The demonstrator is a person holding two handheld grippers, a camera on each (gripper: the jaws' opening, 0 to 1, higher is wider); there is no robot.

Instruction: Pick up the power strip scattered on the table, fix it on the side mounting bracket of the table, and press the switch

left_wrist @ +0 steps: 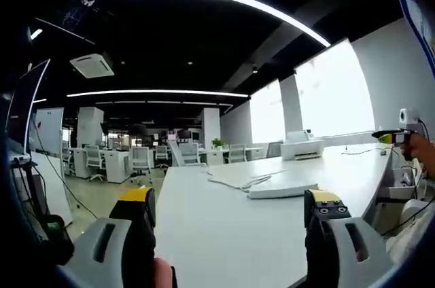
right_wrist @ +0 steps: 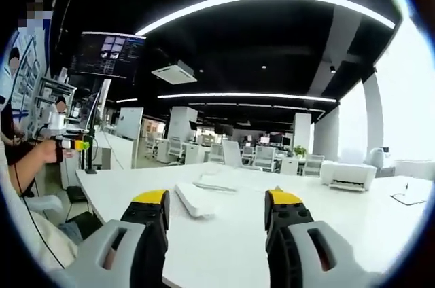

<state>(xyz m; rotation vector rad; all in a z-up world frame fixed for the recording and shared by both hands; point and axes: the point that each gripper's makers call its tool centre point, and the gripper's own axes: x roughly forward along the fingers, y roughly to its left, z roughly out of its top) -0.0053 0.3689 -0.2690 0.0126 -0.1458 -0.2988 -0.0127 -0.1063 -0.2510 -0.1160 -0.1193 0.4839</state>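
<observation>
In the left gripper view we see our left gripper [left_wrist: 231,210] held above a long white table [left_wrist: 224,240], its 2 grey jaws with yellow-capped black tips spread wide, with nothing between them. Between and beyond the jaws, the flat white power strip [left_wrist: 282,188] lies on the tabletop, well apart from the gripper, with its thin white cable [left_wrist: 234,181] curling away on the surface beside it. Farther along the table sits a white box-shaped printer [left_wrist: 302,147]. At the far right edge of this view a hand holds a small black and yellow device [left_wrist: 391,136] over the table's end.

In the right gripper view our right gripper [right_wrist: 217,210] hovers over the same white table [right_wrist: 224,254], and its 2 yellow-tipped jaws also stand wide apart, empty. The white power strip [right_wrist: 194,201] lies on the tabletop just beyond the left jaw tip, not touching it, with a flat white sheet-like object [right_wrist: 216,183] behind it. The white printer [right_wrist: 347,174] sits toward the right on the table. At the left edge a seated person's hand [right_wrist: 47,150] grips a black and yellow device [right_wrist: 71,143]. A dark monitor screen [right_wrist: 107,54] hangs above that side. White office chairs [right_wrist: 262,157] and desks fill the background.
</observation>
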